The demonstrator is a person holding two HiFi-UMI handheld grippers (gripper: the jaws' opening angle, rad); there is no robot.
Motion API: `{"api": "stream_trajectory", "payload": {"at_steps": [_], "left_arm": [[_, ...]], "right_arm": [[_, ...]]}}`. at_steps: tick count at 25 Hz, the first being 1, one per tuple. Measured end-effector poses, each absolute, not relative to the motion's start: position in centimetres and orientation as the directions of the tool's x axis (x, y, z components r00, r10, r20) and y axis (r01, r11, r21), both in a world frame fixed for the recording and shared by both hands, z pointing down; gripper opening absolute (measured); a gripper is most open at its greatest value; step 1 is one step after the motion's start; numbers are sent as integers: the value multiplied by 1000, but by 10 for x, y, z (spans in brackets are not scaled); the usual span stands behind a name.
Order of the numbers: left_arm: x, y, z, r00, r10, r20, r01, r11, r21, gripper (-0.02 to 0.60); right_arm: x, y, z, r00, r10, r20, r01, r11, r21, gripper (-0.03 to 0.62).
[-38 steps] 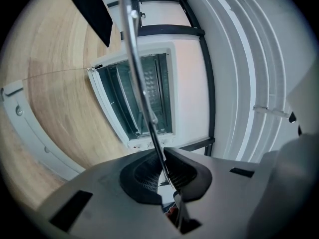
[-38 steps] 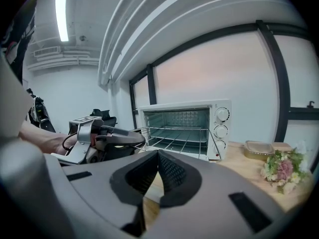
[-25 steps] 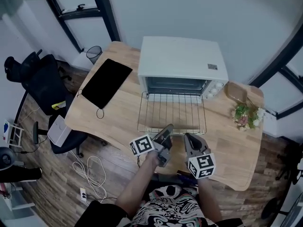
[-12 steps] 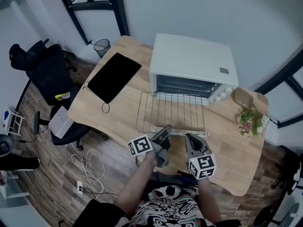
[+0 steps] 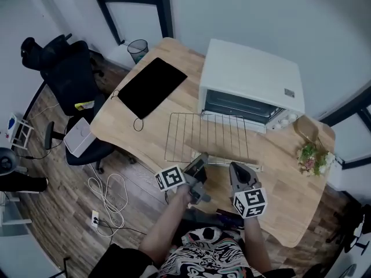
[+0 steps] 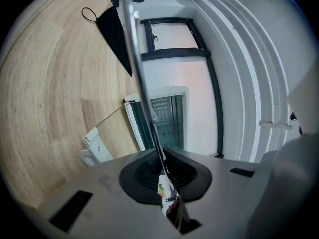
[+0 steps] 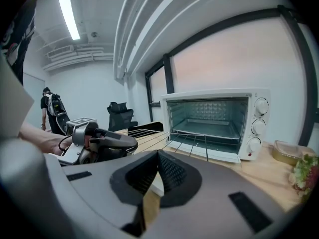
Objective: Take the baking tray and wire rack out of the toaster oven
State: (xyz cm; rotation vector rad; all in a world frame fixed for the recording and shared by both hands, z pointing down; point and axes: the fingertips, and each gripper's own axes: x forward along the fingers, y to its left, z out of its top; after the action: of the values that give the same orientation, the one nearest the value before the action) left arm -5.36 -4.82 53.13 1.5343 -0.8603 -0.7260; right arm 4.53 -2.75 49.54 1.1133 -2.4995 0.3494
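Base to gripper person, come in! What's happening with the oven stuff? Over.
Left gripper shut on wire rack front edge; right gripper shut, nothing seen in it. Wire rack out, in front of toaster oven. Baking tray inside. Nothing in the way.

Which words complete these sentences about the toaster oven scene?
The left hand-held gripper is shut on the ___.
The toaster oven's door stands ___.
Inside the toaster oven sits the ___.
Missing words: wire rack; open; baking tray.
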Motion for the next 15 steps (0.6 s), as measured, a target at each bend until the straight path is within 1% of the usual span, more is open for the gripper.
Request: {"api": "stream_trajectory", "payload": {"at_steps": [2, 5, 9, 12, 15], "left_arm": [[-61, -47, 530, 518, -855, 0, -105, -64, 992, 18], [-74, -43, 538, 491, -870, 37, -136, -35, 990, 18], [-91, -40, 538, 446, -895, 18, -117, -38, 992, 18], [-107, -33, 545, 415, -908, 50, -143, -11, 990, 18], [-124, -26, 547, 379, -924, 54, -140, 0, 990, 18]], "right_arm": [[38, -27, 497, -626, -644, 440, -740, 668, -75, 0], [29, -27, 501, -646, -619, 447, -717, 693, -75, 0], [16, -29, 506, -672, -581, 459, -682, 727, -78, 0], [5, -29, 511, -687, -557, 467, -661, 745, -83, 0], [-7, -31, 515, -702, -533, 473, -638, 765, -85, 0]]}}
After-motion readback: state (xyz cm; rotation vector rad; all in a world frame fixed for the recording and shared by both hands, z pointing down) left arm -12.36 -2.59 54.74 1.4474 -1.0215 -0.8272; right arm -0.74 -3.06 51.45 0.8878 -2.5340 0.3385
